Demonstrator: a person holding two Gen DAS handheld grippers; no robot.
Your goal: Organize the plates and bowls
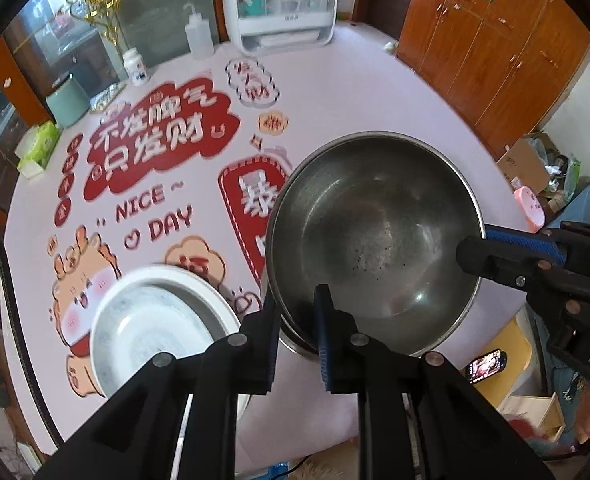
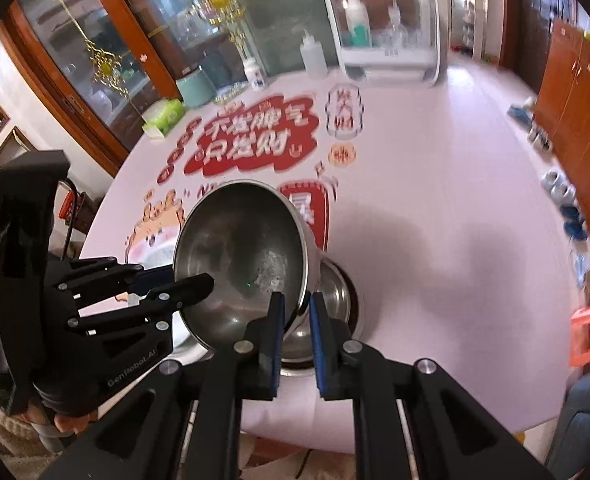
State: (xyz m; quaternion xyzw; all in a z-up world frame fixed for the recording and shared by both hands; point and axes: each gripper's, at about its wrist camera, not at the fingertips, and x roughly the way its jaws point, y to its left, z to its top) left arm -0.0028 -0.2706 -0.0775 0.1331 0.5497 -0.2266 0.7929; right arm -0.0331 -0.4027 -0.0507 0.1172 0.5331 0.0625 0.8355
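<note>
The large round stainless-steel bowl (image 1: 375, 240) is tilted and lifted off the worktop (image 1: 375, 92), near its near edge. My left claw (image 1: 295, 320) pinches its near rim, one finger inside the wall and one outside. My right claw (image 2: 297, 312) pinches the rim on the opposite side in the same manner. In the right wrist view a smaller steel bowl on a dark base (image 2: 335, 312) sits on the worktop directly beneath and behind the raised one, partly hidden. Just beside it, toward the left near edge, rests a white round plate with a greyish centre (image 1: 155, 320).

Assessment: the step in hand appears to be nesting the large bowl with the smaller one, or setting it down in the stack. To do it well I should level the rim before lowering, keep both grips even so the thin wall does not slip, centre it over the lower bowl, and release only once it is seated. Risk: a steel rim pinched on a tilt may swing.
</note>
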